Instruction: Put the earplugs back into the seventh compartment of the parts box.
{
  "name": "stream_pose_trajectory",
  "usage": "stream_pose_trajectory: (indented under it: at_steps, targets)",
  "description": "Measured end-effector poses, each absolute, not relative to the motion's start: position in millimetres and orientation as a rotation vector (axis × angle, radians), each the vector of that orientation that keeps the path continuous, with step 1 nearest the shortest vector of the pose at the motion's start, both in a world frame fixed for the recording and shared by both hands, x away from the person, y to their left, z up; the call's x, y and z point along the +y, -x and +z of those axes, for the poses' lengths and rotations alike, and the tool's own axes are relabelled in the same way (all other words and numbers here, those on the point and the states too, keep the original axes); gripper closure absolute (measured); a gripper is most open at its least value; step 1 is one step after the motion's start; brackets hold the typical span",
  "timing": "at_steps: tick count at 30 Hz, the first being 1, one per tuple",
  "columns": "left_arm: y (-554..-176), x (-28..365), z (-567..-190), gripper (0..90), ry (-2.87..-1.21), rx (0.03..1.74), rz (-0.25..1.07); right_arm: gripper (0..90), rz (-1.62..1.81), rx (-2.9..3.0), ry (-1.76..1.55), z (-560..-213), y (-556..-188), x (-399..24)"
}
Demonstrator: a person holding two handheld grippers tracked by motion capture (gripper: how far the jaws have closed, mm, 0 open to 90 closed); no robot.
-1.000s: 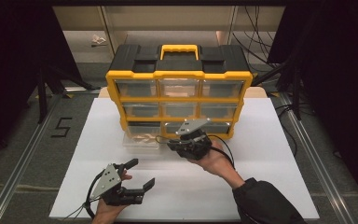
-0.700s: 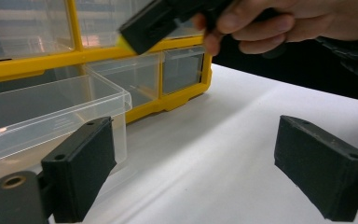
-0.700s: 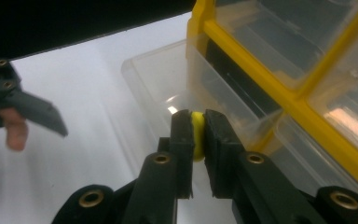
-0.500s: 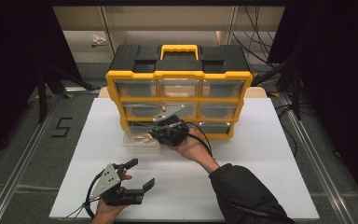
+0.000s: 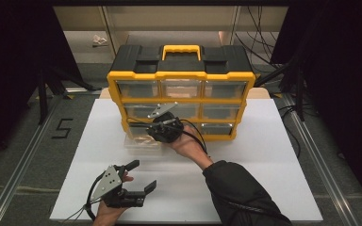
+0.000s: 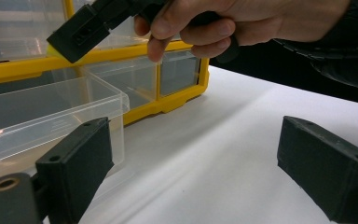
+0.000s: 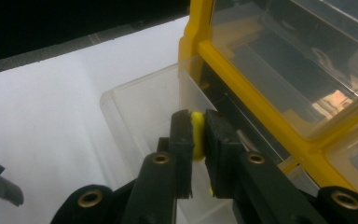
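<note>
Drawer (image 5: 141,141) stands pulled out of the organizer (image 5: 181,101); right gripper (image 7: 198,135), clamping a small yellow piece (image 7: 197,133), hovers above it, drop pending. Left gripper (image 5: 139,176) waits wide open nearby.

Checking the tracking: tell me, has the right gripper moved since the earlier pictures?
Yes. The right gripper moved left along the organizer front, over the pulled-out drawer.

Yellow-and-black plastic drawer cabinet (image 5: 181,89) upper centre on white tabletop (image 5: 273,155), clear plastic drawer (image 5: 141,141) pulled out lower left, right gripper (image 5: 156,128) above it, left gripper (image 5: 143,176) open-jawed at bottom left.
</note>
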State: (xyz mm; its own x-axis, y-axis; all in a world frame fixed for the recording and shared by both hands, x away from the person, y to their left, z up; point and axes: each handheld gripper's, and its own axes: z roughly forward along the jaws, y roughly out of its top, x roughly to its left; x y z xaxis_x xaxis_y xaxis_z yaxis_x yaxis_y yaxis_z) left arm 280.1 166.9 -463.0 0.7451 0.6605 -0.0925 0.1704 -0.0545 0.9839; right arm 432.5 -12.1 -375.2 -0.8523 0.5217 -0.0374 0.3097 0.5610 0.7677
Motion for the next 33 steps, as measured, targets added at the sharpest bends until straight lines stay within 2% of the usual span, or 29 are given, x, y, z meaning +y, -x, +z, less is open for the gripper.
stream_pose_trajectory:
  at_steps: [4, 6, 12, 22, 33]
  targets:
    - [-280, 167, -463, 9.9, -1.608, 0.684, 0.455, 80.5, 1.154, 2.532, -0.701, -380, -436, -9]
    - [-280, 167, -463, 9.9, -1.606, 0.684, 0.455, 71.6, 1.155, 2.528, -0.719, -382, -439, -9]
    - [-280, 167, -463, 9.8, -1.607, 0.685, 0.455, 58.4, 1.187, 2.533, -0.761, -379, -440, -13]
    - [-280, 167, -463, 9.9, -1.607, 0.685, 0.455, 45.8, 1.234, 2.502, -0.727, -362, -428, -21]
    - [-280, 167, -463, 9.8, -1.610, 0.684, 0.458, 40.5, 1.324, 2.444, -0.685, -353, -406, -39]
